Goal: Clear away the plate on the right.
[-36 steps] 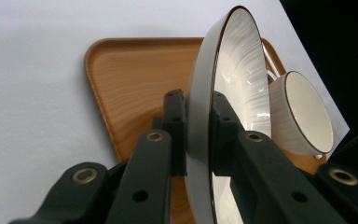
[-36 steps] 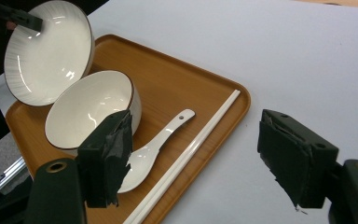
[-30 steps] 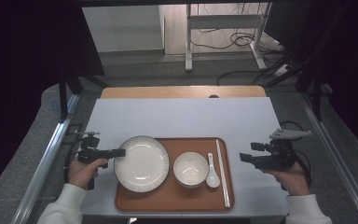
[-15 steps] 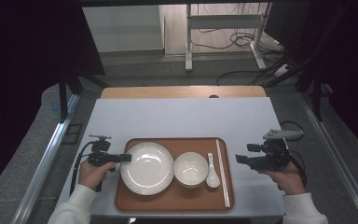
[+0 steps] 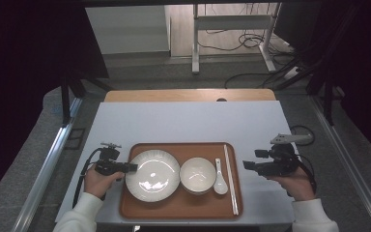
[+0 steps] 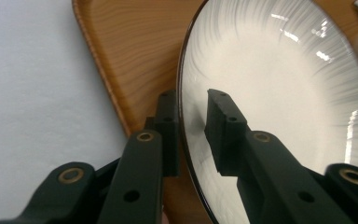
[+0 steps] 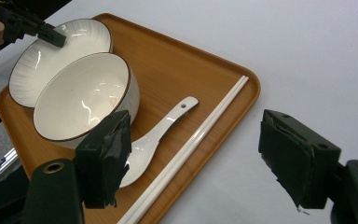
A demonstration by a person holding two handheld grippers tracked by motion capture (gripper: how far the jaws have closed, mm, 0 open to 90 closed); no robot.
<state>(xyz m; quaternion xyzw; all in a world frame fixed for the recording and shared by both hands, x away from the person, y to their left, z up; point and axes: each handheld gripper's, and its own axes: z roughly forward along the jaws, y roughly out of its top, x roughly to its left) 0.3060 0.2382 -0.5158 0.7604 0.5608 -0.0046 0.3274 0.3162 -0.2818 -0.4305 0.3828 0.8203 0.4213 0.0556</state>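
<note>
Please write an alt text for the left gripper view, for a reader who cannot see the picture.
The left gripper has its two black jaws astride the dark rim of a round white ribbed ceramic plate, one jaw outside and one over the plate; the jaws have just been opening. The plate sits on a brown wooden tray on a pale table.

Lab-like recording booth: dark curtains [image 5: 24,48], floor cables [image 5: 232,43].

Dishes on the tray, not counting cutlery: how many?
2. The white ribbed plate sits at the left of the wooden tray, with the left gripper straddling its rim. The white bowl sits right of it, beside the spoon.
</note>
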